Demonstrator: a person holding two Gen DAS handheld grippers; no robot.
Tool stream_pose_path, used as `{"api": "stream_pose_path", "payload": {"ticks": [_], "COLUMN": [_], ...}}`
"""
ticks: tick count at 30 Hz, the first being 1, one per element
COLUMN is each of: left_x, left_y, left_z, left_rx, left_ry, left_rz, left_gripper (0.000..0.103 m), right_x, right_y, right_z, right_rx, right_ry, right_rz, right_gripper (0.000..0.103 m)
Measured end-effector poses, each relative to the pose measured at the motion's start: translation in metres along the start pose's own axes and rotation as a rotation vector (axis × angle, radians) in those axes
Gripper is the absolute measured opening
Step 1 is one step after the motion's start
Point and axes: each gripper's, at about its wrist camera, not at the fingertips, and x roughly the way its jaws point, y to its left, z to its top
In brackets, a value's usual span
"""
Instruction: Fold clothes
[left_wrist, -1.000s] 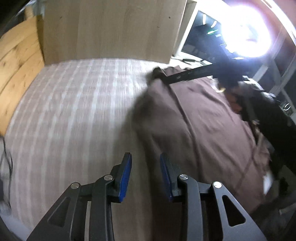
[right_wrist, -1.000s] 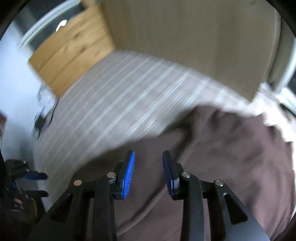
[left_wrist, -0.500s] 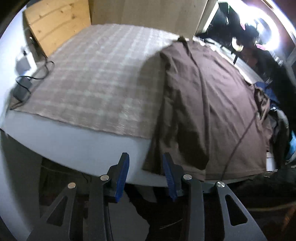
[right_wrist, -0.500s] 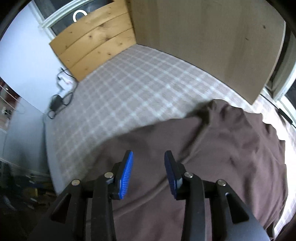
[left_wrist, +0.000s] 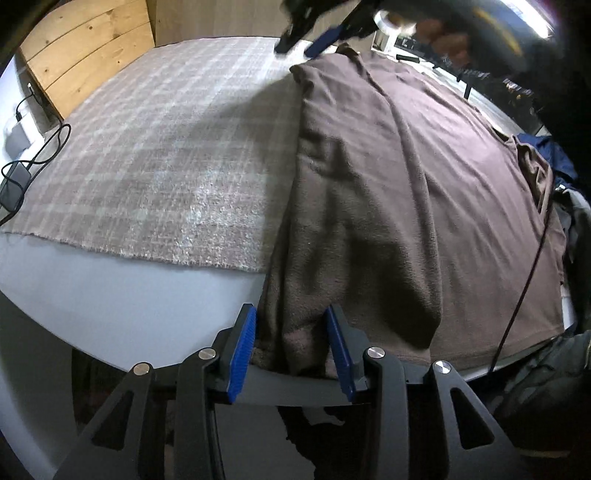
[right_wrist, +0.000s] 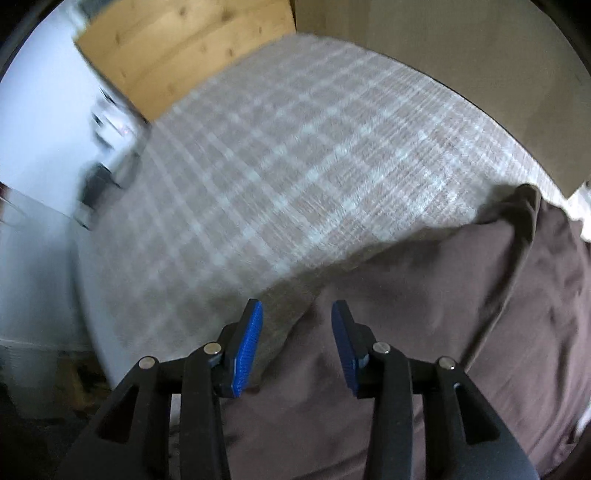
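Note:
A large brown fleece garment lies spread over the right half of a bed with a plaid blanket. My left gripper is open at the bed's near edge, with the garment's near-left hem corner between its blue pads. My right gripper is open, hovering over the garment's left edge near its far end. It also shows in the left wrist view at the garment's far corner.
A wooden headboard and a light wood panel border the bed. A charger and cable lie at the left. Other clothes are piled at the right. The white mattress edge is below the blanket.
My left gripper has moved forward to the bed's near edge, so the garment's hem now sits between its pads. My right gripper has shifted toward the garment's left edge. Both stayed open.

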Motion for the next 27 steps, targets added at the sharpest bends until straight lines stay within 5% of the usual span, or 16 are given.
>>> {"api": "stream_pose_path", "payload": {"ticks": [4, 9, 12, 15, 21, 27], "left_x": [0.000, 0.000, -0.003, -0.010, -0.052, -0.075], "left_y": [0.003, 0.001, 0.002, 0.005, -0.006, -0.055], "left_z": [-0.001, -0.004, -0.006, -0.005, -0.001, 0.015], "left_rx": [0.019, 0.076, 0.081, 0.083, 0.145, 0.334], "left_ry": [0.003, -0.009, -0.017, -0.041, -0.112, -0.139], "left_rz": [-0.005, -0.024, -0.071, -0.109, -0.215, -0.298], "left_gripper": [0.037, 0.027, 0.015, 0.011, 0.011, 0.011], "right_x": [0.028, 0.031, 0.028, 0.018, -0.033, -0.088], "right_y": [0.003, -0.002, -0.003, -0.015, -0.058, -0.117], "right_z": [0.001, -0.007, -0.013, -0.019, -0.048, -0.098], "right_rx": [0.000, 0.025, 0.016, 0.076, 0.222, 0.397], "right_ry": [0.075, 0.054, 0.030, -0.004, -0.144, -0.301], "right_rz": [-0.104, -0.101, -0.117, -0.041, 0.128, 0.149], "right_gripper": [0.039, 0.039, 0.024, 0.007, 0.006, 0.006]}}
